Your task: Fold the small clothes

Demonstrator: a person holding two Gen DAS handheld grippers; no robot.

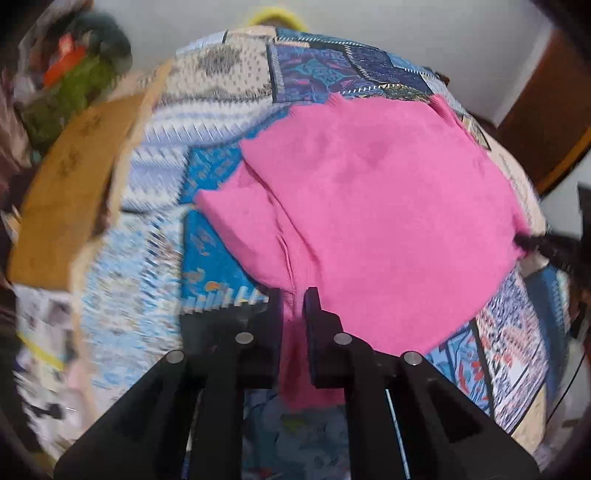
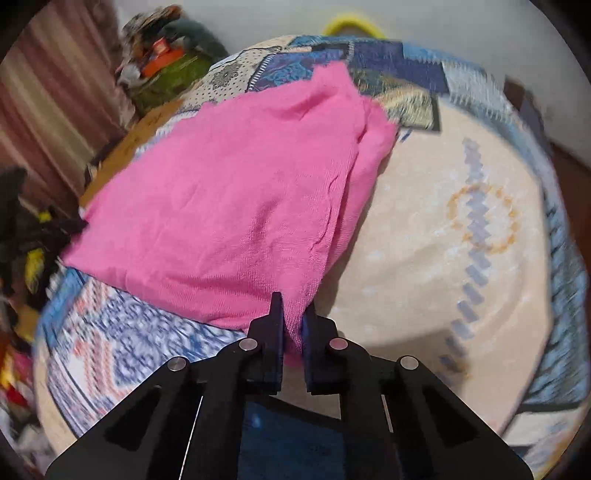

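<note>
The pink cloth (image 1: pixel 369 221) spreads ahead of both pairs of fingers over the quilt (image 2: pixel 443 221), with bare quilt beside it. The left gripper (image 1: pixel 293 306) and right gripper (image 2: pixel 293 314) each pinch a near corner, fingers narrow, aimed forward and down.

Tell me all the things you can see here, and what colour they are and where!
pink cloth: one, bright pink, spread on the patterned cover, its near corners pinched by both tongs
patterned cover: one, blue, white and cream patchwork, under the cloth
cardboard sheet: one, brown, at the cover's left edge
yellow ring: one, yellow, behind the far edge; too blurred to name
pile of stuff: one heap, green, orange and dark, far left corner
curtain: one, striped pinkish brown, far left
left tongs: one pair, black, shut on the cloth's edge
right tongs: one pair, black, shut on the cloth's other corner
</note>
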